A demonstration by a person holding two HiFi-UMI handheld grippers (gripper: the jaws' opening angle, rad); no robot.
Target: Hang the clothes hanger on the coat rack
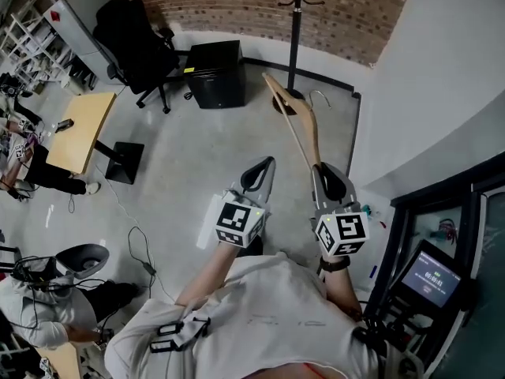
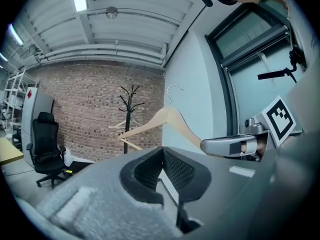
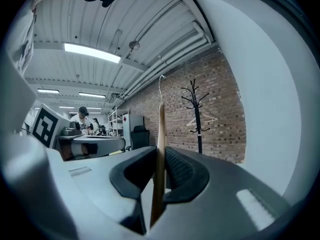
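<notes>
Right tool (image 1: 322, 172) pinching hanger (image 1: 286, 117) by one arm; left tool (image 1: 264, 166) pressed together, empty. Rack (image 1: 296, 38) well apart at 12 o'clock; approach and hooking not yet done.

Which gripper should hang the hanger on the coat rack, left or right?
Right. The right gripper grips the hanger, with the coat rack ahead; the left gripper is shut and empty.

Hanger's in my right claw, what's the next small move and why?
Probably carry it forward toward the coat rack: the right claw is shut on the wooden hanger, hook up, and the rack stands well ahead by the brick wall.
</notes>
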